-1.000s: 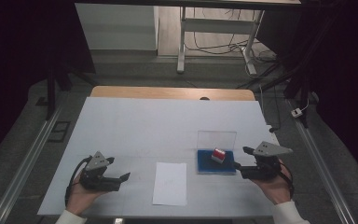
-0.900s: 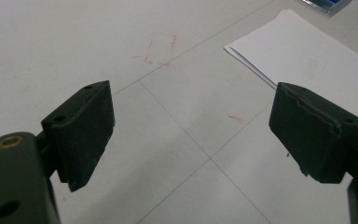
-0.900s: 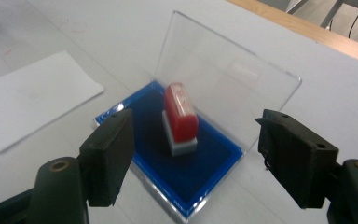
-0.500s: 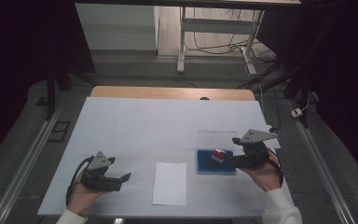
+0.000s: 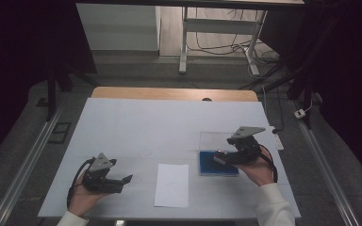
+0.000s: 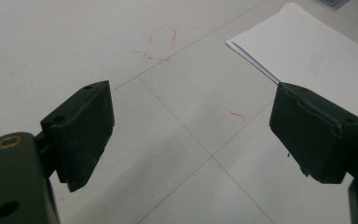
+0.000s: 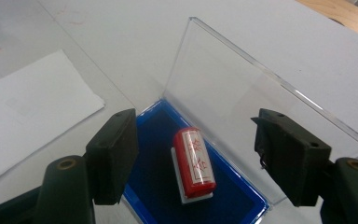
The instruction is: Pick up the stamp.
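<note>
My right claw [image 7: 193, 154] hangs wide, jaws just closing a little, around the red stamp [image 7: 194, 162] lying ungrabbed on its blue pad [image 7: 156, 154]; stamping the paper [image 5: 172, 184] remains. Left claw [image 6: 191, 140] idles wide.

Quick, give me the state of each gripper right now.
Left gripper: open, holding nothing, over the white table.
Right gripper: open, jaws just been closing, either side of the red cylindrical stamp without touching it.
</note>
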`<state>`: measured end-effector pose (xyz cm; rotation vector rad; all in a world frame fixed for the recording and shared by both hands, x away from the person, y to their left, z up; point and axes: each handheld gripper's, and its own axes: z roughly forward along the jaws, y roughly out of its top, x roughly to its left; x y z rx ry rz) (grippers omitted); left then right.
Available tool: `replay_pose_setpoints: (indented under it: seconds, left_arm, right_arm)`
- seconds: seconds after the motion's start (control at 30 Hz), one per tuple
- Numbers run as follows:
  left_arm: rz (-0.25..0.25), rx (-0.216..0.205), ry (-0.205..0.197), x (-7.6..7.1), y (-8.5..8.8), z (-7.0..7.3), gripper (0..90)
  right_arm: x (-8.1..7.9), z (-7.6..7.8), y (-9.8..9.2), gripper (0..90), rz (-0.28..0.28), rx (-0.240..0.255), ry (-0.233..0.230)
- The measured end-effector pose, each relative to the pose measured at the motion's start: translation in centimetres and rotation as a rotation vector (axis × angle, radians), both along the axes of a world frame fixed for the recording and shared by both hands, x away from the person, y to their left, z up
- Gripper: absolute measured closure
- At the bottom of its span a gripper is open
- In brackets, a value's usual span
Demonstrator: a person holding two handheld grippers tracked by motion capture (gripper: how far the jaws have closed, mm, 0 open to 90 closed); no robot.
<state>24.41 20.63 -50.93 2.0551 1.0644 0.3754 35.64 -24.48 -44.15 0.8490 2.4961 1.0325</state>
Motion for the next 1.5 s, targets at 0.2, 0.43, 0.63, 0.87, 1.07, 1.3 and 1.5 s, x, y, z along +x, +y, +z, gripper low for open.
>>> replay_pose_setpoints:
  seconds: [0.2,0.43,0.63,0.87,1.07,1.3,1.5]
  left_arm:
    - [-0.006,0.007,-0.006,-0.1,-0.2,0.1,14.4]
    - [-0.014,0.008,-0.004,-0.1,-0.1,0.1,14.5]
    - [-0.016,0.012,-0.005,-0.2,-0.1,0.1,14.8]
    - [-0.022,0.016,-0.005,-0.1,-0.2,0.0,15.8]
    - [-0.024,0.02,-0.005,-0.2,-0.2,0.0,15.9]
    - [-0.022,0.03,-0.016,-0.3,-0.3,0.2,16.4]
    - [-0.015,0.032,-0.014,-0.3,-0.2,0.2,16.5]
  right_arm:
    - [0.2,-0.8,-0.2,33.9,0.002,-0.008,0.026]
    - [0.8,-1.5,0.1,38.9,0.018,-0.03,0.045]
    - [0.9,-1.7,0.0,45.9,0.031,-0.03,0.057]
    - [1.1,-2.3,0.2,50.2,0.044,-0.06,0.076]
    - [1.1,-2.4,0.3,60.1,0.051,-0.076,0.073]
    - [0.9,-2.5,0.5,68.5,0.069,-0.105,0.047]
    - [0.7,-2.5,0.6,69.9,0.071,-0.126,0.037]
